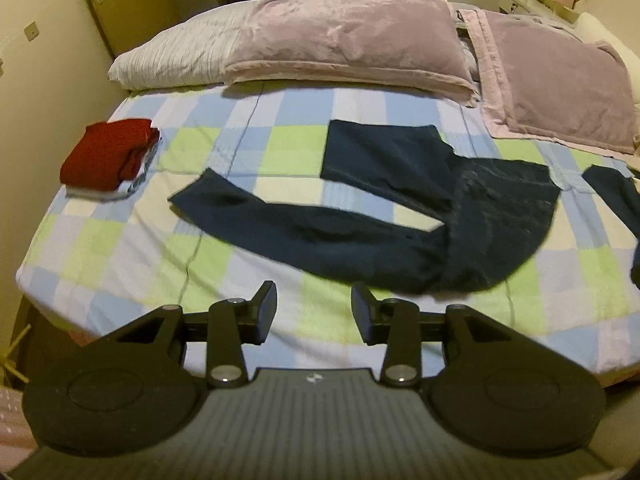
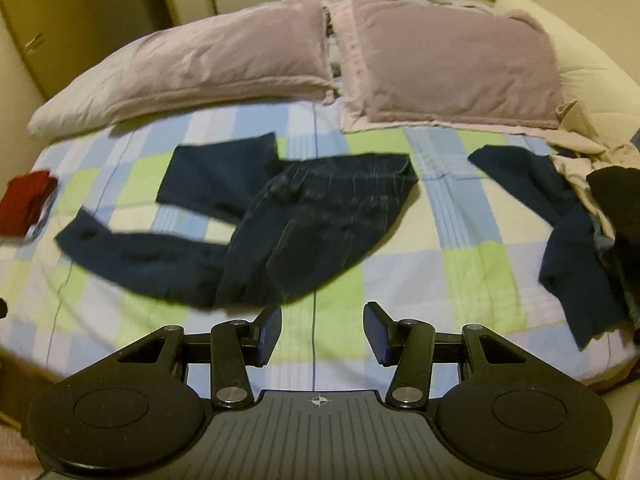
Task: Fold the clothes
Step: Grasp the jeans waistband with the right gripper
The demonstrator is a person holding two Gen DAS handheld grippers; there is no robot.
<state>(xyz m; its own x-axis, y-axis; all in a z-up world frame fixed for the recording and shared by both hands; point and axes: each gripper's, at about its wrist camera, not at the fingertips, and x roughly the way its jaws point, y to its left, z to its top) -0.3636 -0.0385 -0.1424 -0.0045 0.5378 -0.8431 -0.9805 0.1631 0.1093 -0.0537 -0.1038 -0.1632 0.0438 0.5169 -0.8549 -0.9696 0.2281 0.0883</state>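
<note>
The dark navy denim trousers (image 1: pixel 400 216) lie spread flat on the blue, green and cream checked bedspread (image 1: pixel 120 248), waistband toward three o'clock and the two legs splayed toward nine o'clock, the farther leg bent back on itself. Laid out like that, they look ready for a first fold, one leg over the other.

Both grippers hang clear of the cloth at the near edge of the bed. The left gripper (image 1: pixel 313 312) has its jaws released, with only bedspread between them; the trousers' lower leg lies just beyond, at twelve to one o'clock. The right gripper (image 2: pixel 322 332) also has its jaws parted and empty; there the trousers sit at about eleven o'clock.

A folded dark red garment (image 1: pixel 108 156) rests at ten o'clock, apparently the finished stack. At three o'clock, a heap of unfolded dark and beige clothes (image 2: pixel 580 216) waits its turn. Two mauve velvety pillows (image 2: pixel 452 64) line the head of the bed at twelve.
</note>
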